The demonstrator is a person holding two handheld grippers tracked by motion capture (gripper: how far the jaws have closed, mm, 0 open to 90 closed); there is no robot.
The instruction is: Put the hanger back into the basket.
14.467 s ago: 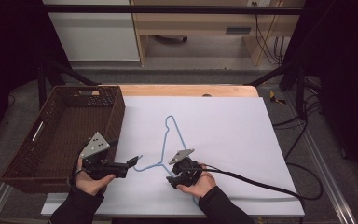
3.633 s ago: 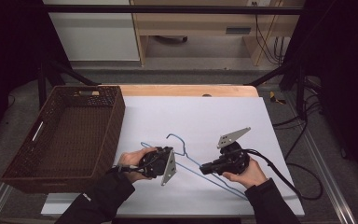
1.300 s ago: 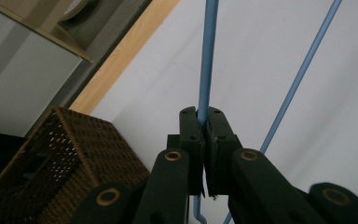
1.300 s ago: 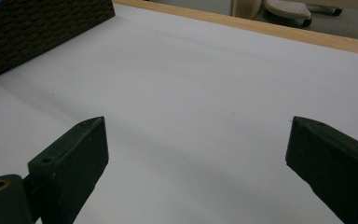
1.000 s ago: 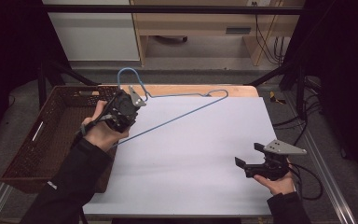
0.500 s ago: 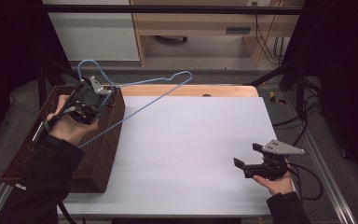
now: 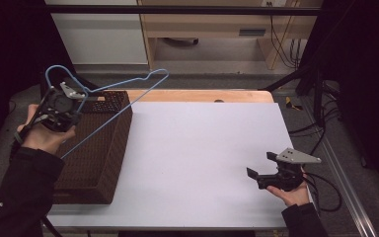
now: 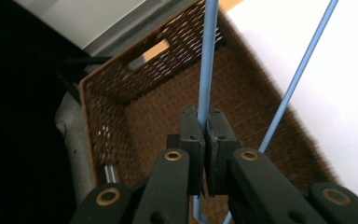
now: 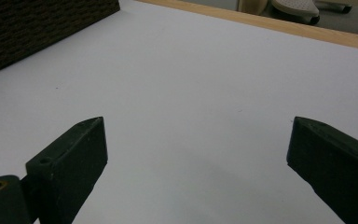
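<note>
While the left gripper (image 8: pixel 204 140) stays clenched on one thin wire of the blue hanger (image 7: pixel 128 86) above the wicker basket (image 7: pixel 98 163), the long frame beyond it could snag the rim — or twist loose. The right gripper (image 7: pixel 259 174) rests released.

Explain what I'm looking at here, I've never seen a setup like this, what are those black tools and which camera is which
A person sits at a table holding a two-jaw gripper in each hand. One picture is taken from a fixed camera above, looking down on the table. The other two come from cameras riding on the grippers, looking along their black jaws.

The left gripper is shut on the wire of a blue hanger, raised over a brown wicker basket at the table's left edge. In the left gripper view the wire runs up between the closed jaws, with the basket's inside below.

The right gripper rests low at the table's right, jaws wide open, holding nothing.
</note>
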